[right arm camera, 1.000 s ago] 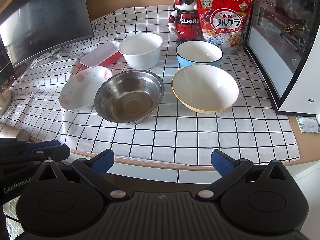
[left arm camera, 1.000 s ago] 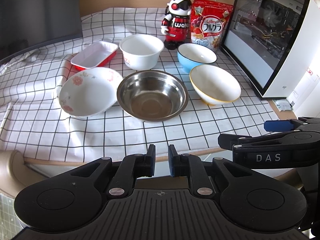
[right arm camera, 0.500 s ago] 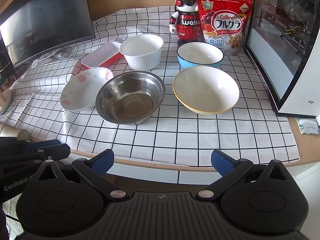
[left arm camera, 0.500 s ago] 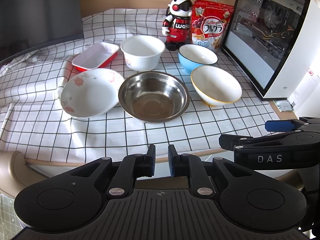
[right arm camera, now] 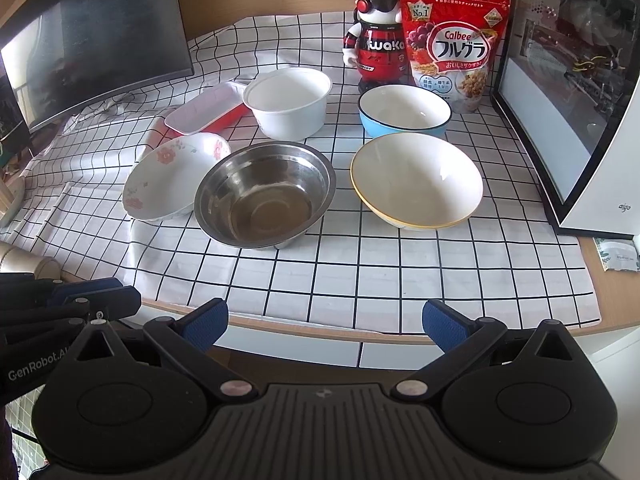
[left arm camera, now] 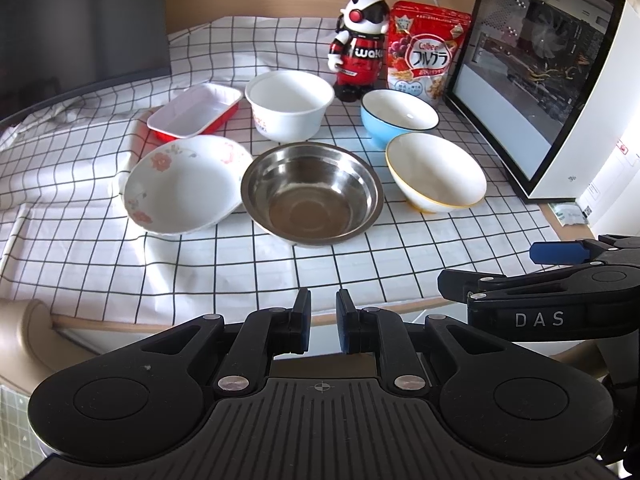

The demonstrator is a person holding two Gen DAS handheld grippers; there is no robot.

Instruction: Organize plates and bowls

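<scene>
Several dishes sit on a checked cloth. A steel bowl is in the middle, with a flowered plate to its left. A yellow-rimmed white bowl lies to its right. Behind them stand a red tray, a white tub and a blue bowl. My left gripper hangs shut and empty before the table's front edge. My right gripper is open and empty, also short of the edge. The same steel bowl and yellow-rimmed bowl show in the right wrist view.
A toy robot and a red cereal bag stand at the back. A white computer case with a glass side borders the right. A dark monitor stands at the back left. A small packet lies on the bare wood at right.
</scene>
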